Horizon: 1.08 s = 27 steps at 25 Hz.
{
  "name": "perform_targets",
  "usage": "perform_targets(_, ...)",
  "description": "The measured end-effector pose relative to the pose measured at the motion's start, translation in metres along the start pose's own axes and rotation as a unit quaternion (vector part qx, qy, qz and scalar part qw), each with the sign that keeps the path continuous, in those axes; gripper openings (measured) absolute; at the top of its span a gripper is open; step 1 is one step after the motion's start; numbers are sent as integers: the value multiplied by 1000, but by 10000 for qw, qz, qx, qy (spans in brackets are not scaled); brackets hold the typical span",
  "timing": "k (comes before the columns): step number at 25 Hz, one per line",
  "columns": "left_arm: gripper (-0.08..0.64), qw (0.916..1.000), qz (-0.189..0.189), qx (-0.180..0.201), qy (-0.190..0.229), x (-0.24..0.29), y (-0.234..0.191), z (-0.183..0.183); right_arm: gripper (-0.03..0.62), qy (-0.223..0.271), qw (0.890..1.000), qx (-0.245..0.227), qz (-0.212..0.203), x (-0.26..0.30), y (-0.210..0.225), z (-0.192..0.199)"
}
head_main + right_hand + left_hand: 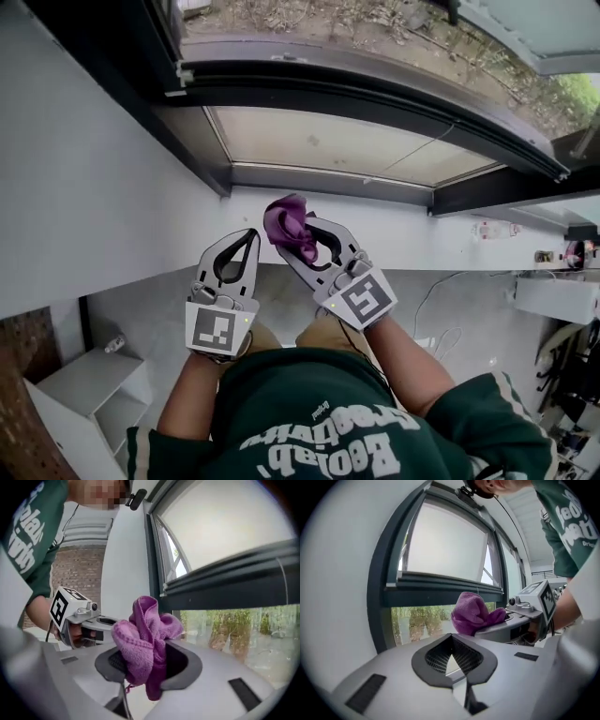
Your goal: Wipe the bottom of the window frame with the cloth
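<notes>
In the head view my right gripper (pixel 292 246) is shut on a bunched purple cloth (pixel 288 225), held up in front of the white wall just below the window. The dark grey bottom rail of the window frame (pixel 323 178) runs across a little beyond the cloth, not touching it. My left gripper (pixel 250 234) is beside it on the left, shut and empty. In the right gripper view the cloth (pixel 145 639) bulges out of the jaws. From the left gripper view the cloth (pixel 473 613) shows to the right, and the left gripper (pixel 451 638) points at the lower pane.
A dark crossbar (pixel 234 588) divides the window, with plants behind the lower glass (pixel 422 623). A white shelf unit (pixel 89 389) stands at the lower left. Cables and a white box (pixel 553 298) lie on the floor at the right. The white wall (pixel 94 187) fills the left.
</notes>
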State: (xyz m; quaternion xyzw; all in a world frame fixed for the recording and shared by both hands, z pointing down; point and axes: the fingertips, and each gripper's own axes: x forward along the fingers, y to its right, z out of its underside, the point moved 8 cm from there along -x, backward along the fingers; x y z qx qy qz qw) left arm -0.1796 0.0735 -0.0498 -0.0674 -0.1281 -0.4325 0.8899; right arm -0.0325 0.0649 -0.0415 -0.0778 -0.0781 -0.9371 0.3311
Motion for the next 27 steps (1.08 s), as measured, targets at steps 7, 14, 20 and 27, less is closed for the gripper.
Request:
perform_targets(7,3,9968,299,505,540,-8,31,-75,164,607,9960,-506,419,-47,10,-65)
perform_targets(14,3,9901,642,893,871,-7,58,-125,164,993,9879,-938,729,-84,7,-107)
perform_targets(20,3,9861,870,971,1025,9,70,-136,164,1195,9829,-962,1022,-99,16,-113)
perform_targets(27,3,9847,943,1014,1060,19,77,-138,164,1221,9802,-988,1206,-111,24,-118)
